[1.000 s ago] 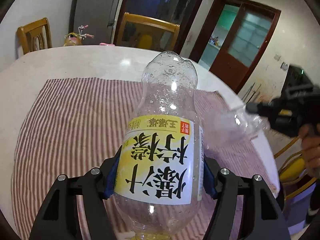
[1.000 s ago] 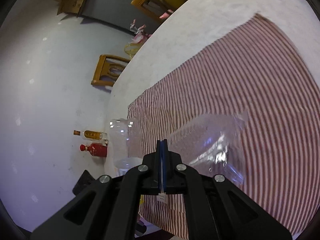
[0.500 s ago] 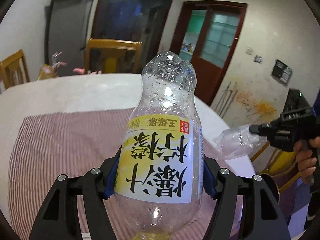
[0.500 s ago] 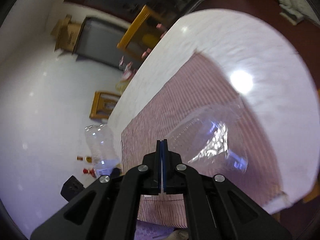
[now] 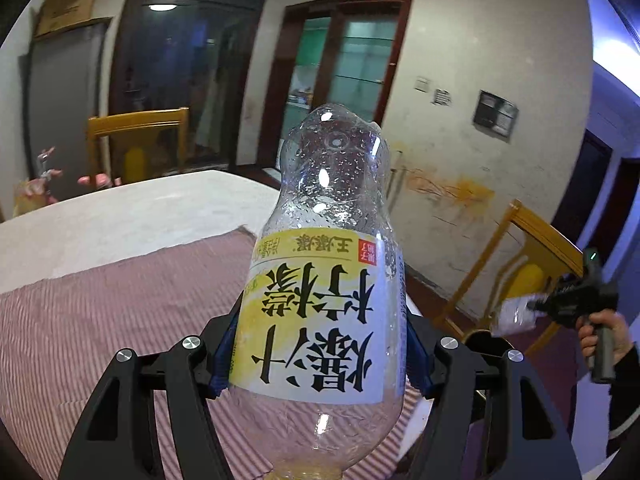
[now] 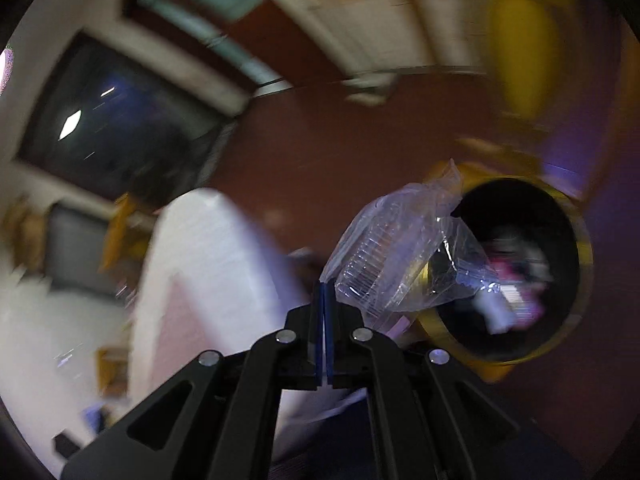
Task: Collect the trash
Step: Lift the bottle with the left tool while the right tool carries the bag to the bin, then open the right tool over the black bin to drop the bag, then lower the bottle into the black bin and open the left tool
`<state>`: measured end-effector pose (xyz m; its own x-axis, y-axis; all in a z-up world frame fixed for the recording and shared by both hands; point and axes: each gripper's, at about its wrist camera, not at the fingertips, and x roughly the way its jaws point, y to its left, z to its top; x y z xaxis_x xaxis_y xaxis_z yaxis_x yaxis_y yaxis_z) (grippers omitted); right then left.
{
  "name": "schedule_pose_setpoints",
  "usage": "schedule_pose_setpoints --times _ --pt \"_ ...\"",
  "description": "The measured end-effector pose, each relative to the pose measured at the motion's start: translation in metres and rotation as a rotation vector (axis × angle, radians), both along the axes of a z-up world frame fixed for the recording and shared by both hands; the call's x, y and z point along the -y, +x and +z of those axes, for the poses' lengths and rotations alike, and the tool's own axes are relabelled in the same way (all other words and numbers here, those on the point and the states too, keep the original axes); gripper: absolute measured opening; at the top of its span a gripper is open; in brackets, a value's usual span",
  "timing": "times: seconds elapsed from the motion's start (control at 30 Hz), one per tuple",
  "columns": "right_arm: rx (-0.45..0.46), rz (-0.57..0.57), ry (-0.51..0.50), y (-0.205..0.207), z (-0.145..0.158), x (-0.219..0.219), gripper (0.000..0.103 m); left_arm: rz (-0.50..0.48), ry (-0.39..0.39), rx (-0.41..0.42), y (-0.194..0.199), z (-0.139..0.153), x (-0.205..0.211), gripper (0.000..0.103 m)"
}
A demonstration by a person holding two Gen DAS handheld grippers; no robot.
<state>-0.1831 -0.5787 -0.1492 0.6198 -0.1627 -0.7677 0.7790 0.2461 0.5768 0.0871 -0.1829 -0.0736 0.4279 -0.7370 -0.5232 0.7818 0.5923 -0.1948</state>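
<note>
My left gripper (image 5: pixel 316 360) is shut on a clear plastic bottle (image 5: pixel 324 280) with a yellow and white label, held bottom-forward above the striped cloth (image 5: pixel 100 320). My right gripper (image 6: pixel 324 304) is shut on a clear crumpled plastic wrapper (image 6: pixel 404 256) and holds it beside the dark mouth of a yellow-rimmed trash bin (image 6: pixel 516 272) that has rubbish inside. In the left wrist view the right gripper (image 5: pixel 536 306) with the wrapper (image 5: pixel 512 314) is at the far right, off the table edge, above the bin's dark mouth (image 5: pixel 488 346).
The white round table (image 5: pixel 132 216) lies under the cloth. Wooden chairs stand at the far side (image 5: pixel 136 140) and at the right (image 5: pixel 524 248). Doors and a stained wall stand behind. The right wrist view is motion-blurred.
My right gripper has carried the wrapper off the table to the right and down to the bin. My left gripper has lifted and tilted up with the bottle still in it.
</note>
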Motion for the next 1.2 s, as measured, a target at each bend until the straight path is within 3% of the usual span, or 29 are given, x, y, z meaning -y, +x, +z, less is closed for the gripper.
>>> schedule_pose_setpoints --times 0.17,0.37,0.4,0.43,0.47,0.5,0.63,0.93,1.07,1.2 --pt "-0.147 -0.130 0.067 -0.040 -0.073 0.035 0.002 -0.050 0.023 0.026 -0.014 0.004 0.024 0.065" --pt "-0.237 -0.138 0.089 -0.052 -0.116 0.051 0.005 -0.097 0.039 0.039 -0.033 0.005 0.050 0.065" --pt "-0.266 -0.128 0.095 -0.053 -0.121 0.054 0.018 -0.111 0.043 0.036 -0.036 0.004 0.056 0.065" --pt "-0.303 -0.119 0.103 -0.054 -0.126 0.056 0.053 -0.127 0.047 0.033 -0.040 0.002 0.063 0.065" --pt "-0.327 -0.122 0.106 -0.055 -0.129 0.058 0.069 -0.143 0.048 0.031 -0.041 0.000 0.066 0.065" --pt "-0.364 -0.136 0.091 -0.056 -0.129 0.057 0.075 -0.160 0.050 0.028 -0.043 0.000 0.072 0.065" --pt "-0.394 -0.176 0.055 -0.074 -0.123 0.059 0.076 -0.269 0.072 0.040 -0.065 -0.006 0.108 0.065" --pt "-0.191 -0.425 0.023 -0.170 -0.081 0.064 0.077 -0.599 0.126 0.000 -0.131 -0.041 0.216 0.065" --pt "-0.133 -0.484 0.012 -0.206 -0.075 0.060 0.078 -0.762 0.179 -0.089 -0.172 -0.079 0.287 0.065" --pt "-0.089 -0.530 0.025 -0.234 -0.078 0.051 0.078 -0.871 0.323 -0.136 -0.212 -0.142 0.352 0.065"
